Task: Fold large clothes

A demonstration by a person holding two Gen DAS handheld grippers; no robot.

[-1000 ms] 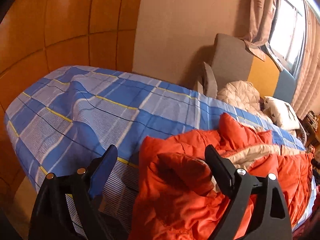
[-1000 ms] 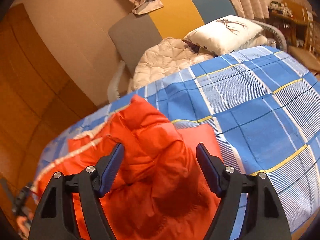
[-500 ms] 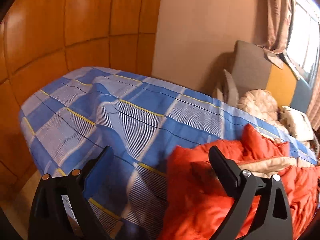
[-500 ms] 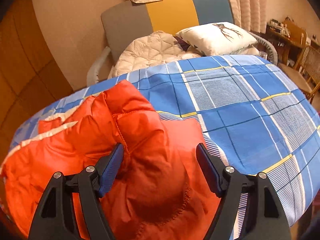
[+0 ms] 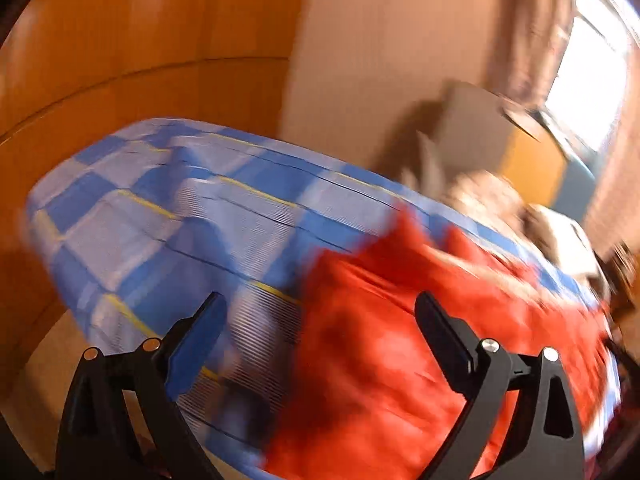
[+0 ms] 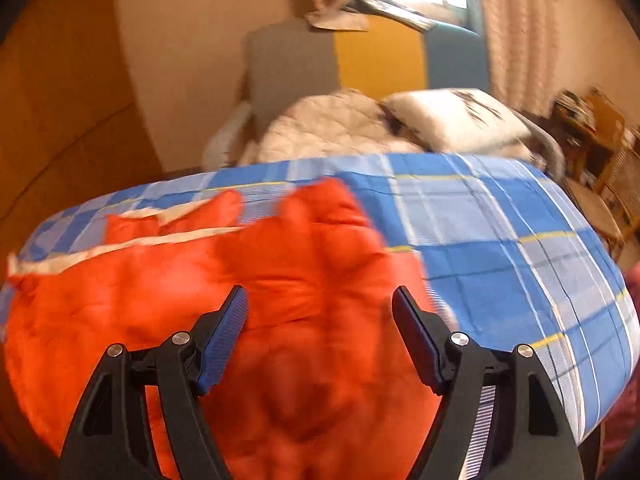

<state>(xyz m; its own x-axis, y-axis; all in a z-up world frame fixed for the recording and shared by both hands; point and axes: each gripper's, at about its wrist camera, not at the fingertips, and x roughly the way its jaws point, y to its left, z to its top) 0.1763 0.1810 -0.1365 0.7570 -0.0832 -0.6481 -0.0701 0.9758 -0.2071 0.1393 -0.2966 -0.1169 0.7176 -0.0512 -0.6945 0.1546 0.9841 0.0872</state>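
A puffy orange jacket [image 6: 240, 280] with a cream lining strip lies crumpled on a blue plaid bedspread [image 6: 500, 240]. In the right wrist view my right gripper [image 6: 320, 312] hovers open above the jacket's near part, nothing between its fingers. In the blurred left wrist view the same jacket [image 5: 400, 340] fills the lower right, on the bedspread [image 5: 180, 220]. My left gripper [image 5: 320, 320] is open, its left finger over the plaid cloth and its right finger over the orange fabric, gripping nothing.
Behind the bed stands a grey, yellow and blue headboard [image 6: 360, 60] with a cream quilt [image 6: 328, 128] and a white pillow [image 6: 452, 116]. Orange wood panelling [image 5: 120, 40] lines the left wall. Curtains, a window and cluttered furniture [image 6: 592, 120] sit at right.
Both views have shifted and blurred with motion. The right view has rolled so the bed looks more level. The left gripper swung left, then partly back towards the jacket. Both stay open.
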